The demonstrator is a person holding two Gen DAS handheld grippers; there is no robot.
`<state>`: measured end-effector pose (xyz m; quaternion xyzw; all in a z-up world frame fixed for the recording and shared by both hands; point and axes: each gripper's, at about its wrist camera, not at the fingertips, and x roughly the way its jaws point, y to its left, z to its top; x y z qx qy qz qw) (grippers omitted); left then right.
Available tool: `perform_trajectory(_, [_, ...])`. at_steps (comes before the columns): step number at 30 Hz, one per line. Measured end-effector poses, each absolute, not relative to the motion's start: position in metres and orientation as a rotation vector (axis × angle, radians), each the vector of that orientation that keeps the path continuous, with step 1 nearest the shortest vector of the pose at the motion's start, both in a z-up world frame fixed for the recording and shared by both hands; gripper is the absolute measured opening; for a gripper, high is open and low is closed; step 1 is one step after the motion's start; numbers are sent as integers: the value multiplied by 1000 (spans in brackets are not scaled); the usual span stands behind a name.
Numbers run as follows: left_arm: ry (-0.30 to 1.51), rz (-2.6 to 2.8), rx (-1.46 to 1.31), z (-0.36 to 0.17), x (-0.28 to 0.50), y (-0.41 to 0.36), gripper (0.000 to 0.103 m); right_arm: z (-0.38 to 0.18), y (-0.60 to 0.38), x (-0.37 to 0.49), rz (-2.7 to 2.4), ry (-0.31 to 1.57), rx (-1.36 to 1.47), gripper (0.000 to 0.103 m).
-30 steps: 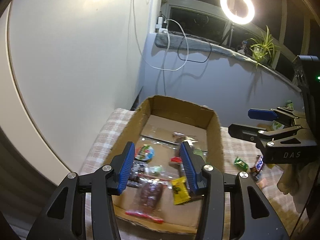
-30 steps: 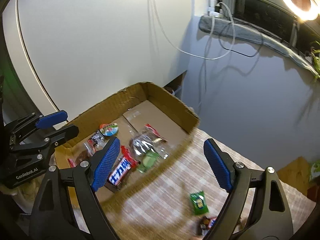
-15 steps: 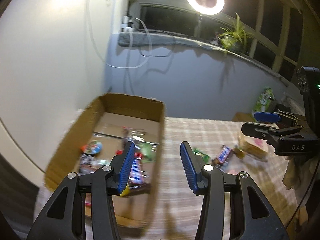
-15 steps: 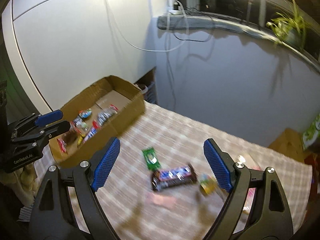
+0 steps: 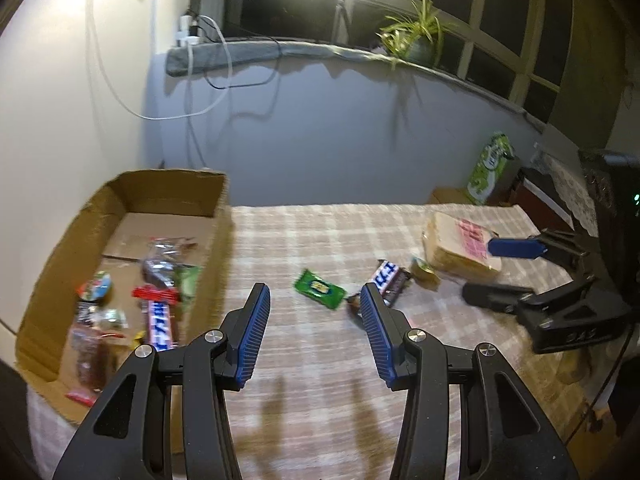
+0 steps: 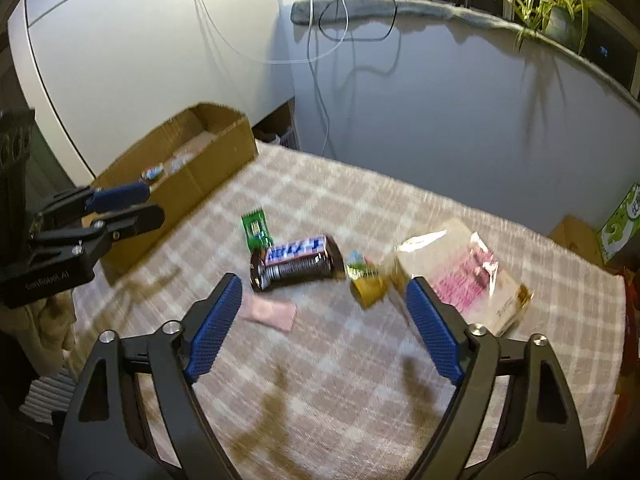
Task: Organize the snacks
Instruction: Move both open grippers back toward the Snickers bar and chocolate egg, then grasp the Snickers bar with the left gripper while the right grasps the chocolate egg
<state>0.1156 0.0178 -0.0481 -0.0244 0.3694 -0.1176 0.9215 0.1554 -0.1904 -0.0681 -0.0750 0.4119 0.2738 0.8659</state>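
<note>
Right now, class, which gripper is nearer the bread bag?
Right. The right gripper hovers just short of the bread bag, jaws closing on nothing; the left gripper is beside the cardboard box.

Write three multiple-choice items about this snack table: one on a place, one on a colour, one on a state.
1. Where does the chocolate bar lie?
A. in the cardboard box
B. on the checked cloth
C. on the windowsill

2. What colour is the small wrapper next to the bar?
A. green
B. orange
C. white

3. What is between the left gripper's fingers?
A. a bar
B. a bag
C. nothing

Answers: 1 B, it rests on the cloth outside the box; 2 A, its foil is green; 3 C, only cloth shows in the gap.
</note>
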Motion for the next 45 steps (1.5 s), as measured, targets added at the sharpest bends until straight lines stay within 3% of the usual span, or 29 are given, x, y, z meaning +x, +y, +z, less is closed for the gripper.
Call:
perform_trajectory(8, [797, -301, -23, -61, 133, -9, 46, -98, -196, 173, 580, 918, -126, 55])
perform_trajectory(45, [933, -451, 97, -110, 184, -55, 42, -129, -186, 202, 615, 914, -235, 36])
